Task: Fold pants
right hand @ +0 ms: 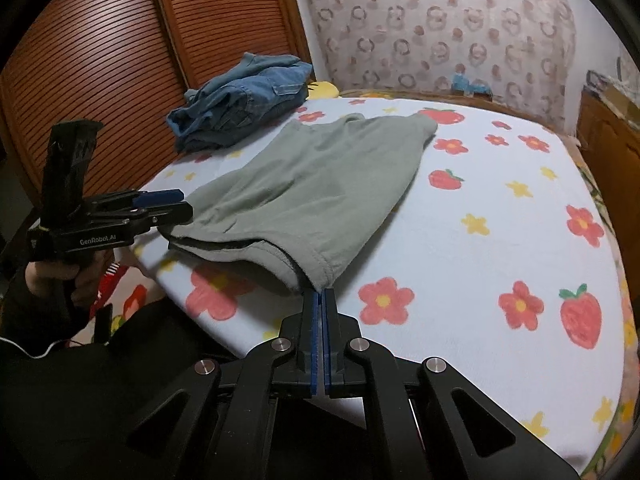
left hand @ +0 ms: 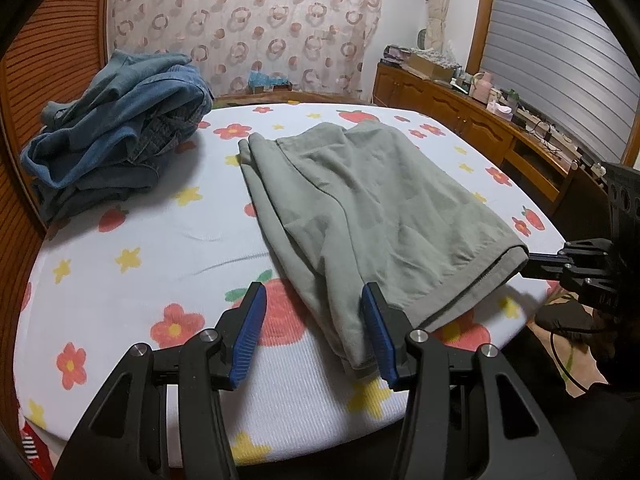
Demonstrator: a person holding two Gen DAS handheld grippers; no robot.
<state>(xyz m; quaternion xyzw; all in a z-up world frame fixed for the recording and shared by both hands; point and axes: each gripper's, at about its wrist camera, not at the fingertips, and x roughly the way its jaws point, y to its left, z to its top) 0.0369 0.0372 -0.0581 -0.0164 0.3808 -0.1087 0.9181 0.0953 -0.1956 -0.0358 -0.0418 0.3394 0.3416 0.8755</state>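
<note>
Grey-green pants (left hand: 372, 208) lie on my flowered bed sheet (left hand: 160, 240), folded into a wide, short slab, soft creases across the top layer, hem band with a dark seam line along the near edge. A thinner folded strip trails down the left side toward me.

Left gripper (left hand: 316, 332): blue pads (left hand: 248, 336) apart, straddling that trailing strip's end; the right pad sits against the cloth, no pinch that I can see.

Right gripper (right hand: 320, 300): tongs pressed together on the pants' near corner (right hand: 320, 280), cloth pulled to a point there.

Heap of blue denim (left hand: 116, 136) far left, well apart from the pants.
</note>
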